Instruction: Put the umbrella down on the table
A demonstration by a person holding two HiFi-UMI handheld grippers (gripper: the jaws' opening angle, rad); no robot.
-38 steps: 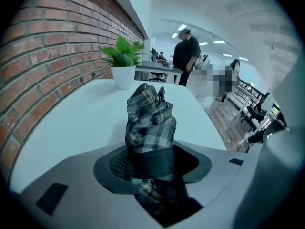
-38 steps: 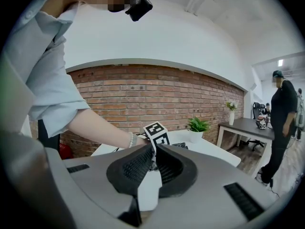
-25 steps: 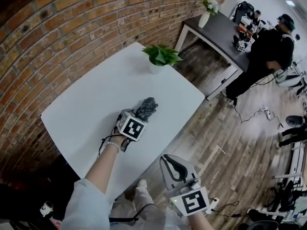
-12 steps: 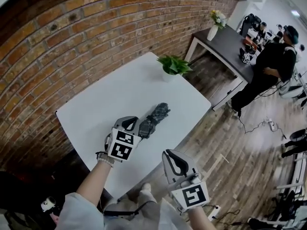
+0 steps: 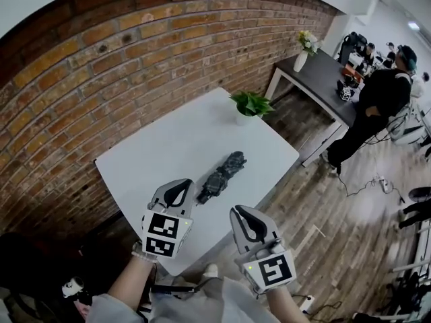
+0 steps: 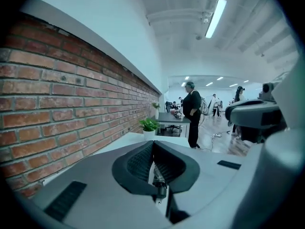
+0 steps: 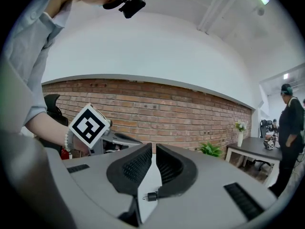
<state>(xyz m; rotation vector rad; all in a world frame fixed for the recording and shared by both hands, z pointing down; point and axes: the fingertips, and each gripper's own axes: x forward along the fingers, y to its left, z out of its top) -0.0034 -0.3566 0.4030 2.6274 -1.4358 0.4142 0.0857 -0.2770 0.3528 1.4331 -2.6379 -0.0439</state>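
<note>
The folded black umbrella (image 5: 222, 175) lay flat on the white table (image 5: 161, 147), toward its near edge. The left gripper (image 5: 178, 188) hung over that edge, jaws pressed together, holding nothing. The right gripper (image 5: 244, 217) sat just off the table's near side, jaws pretty much closed too, also empty. A potted plant (image 5: 250, 105) stood at the table's far corner.

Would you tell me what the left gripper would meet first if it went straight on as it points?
Most likely the umbrella, lying on the table just ahead of the left gripper and in line with it. Depth is unclear: held high, it might pass over and reach the plant.
</note>
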